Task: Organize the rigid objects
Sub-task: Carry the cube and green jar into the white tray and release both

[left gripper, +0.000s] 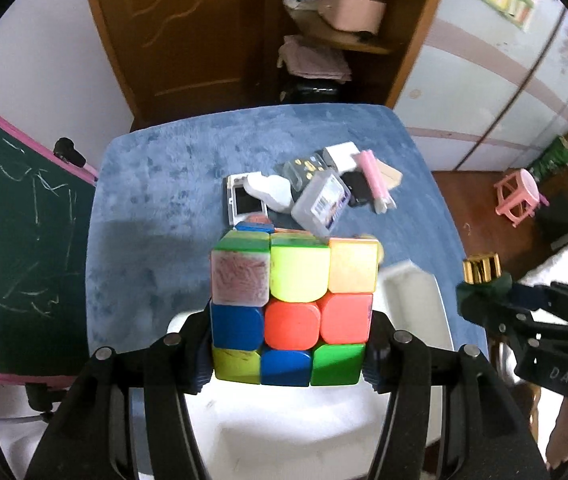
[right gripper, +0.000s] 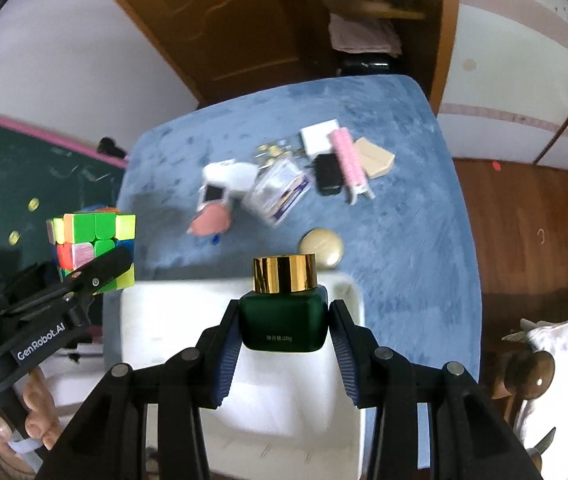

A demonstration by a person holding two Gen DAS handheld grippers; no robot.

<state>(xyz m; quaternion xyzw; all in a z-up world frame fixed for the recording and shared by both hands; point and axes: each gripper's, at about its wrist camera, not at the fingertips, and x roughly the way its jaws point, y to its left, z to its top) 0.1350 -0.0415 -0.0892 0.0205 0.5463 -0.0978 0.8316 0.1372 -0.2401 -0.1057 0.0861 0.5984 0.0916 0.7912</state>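
Observation:
My left gripper point(left gripper: 288, 344) is shut on a colourful puzzle cube point(left gripper: 292, 312) and holds it above the white bin point(left gripper: 412, 292) at the near edge of the blue table point(left gripper: 156, 184). The cube also shows in the right wrist view point(right gripper: 92, 240), at the left. My right gripper point(right gripper: 284, 332) is shut on a dark green jar with a gold lid point(right gripper: 284, 304), held over the white bin point(right gripper: 156, 320). In the left wrist view the jar point(left gripper: 482, 276) sits at the right edge.
A pile of small items lies mid-table: a clear plastic case point(right gripper: 280, 192), a black box point(right gripper: 328, 178), a pink comb point(right gripper: 350, 164), a white box point(right gripper: 320, 136), a wooden block point(right gripper: 376, 158), a pink round thing point(right gripper: 212, 220). A gold compact point(right gripper: 322, 246) lies behind the bin. A chalkboard point(left gripper: 16, 240) stands at the left.

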